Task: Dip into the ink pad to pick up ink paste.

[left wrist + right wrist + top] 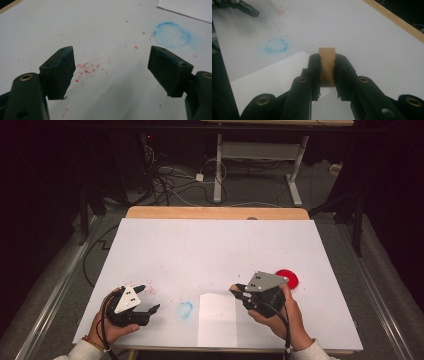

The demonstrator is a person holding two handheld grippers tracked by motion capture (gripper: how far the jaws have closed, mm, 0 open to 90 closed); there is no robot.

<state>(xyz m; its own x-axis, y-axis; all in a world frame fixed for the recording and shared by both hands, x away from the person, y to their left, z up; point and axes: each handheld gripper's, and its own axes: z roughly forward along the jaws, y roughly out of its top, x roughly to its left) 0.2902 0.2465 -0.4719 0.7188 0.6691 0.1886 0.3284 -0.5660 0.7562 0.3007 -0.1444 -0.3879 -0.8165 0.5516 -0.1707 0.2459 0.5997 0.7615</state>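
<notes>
Stamp's pinched tight in the right gripper, left gripper gaping empty.
Bring that wooden block, probably a stamp, down flat on the paper sheet, no tilt.

Dark room, grey floor, tangled cables, second desk.

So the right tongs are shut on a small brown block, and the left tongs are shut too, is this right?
Not fully. The right tongs are shut on the brown block, but the left tongs are open: the left gripper view shows their jaws wide apart with nothing between them, above the red specks on the white sheet.
</notes>
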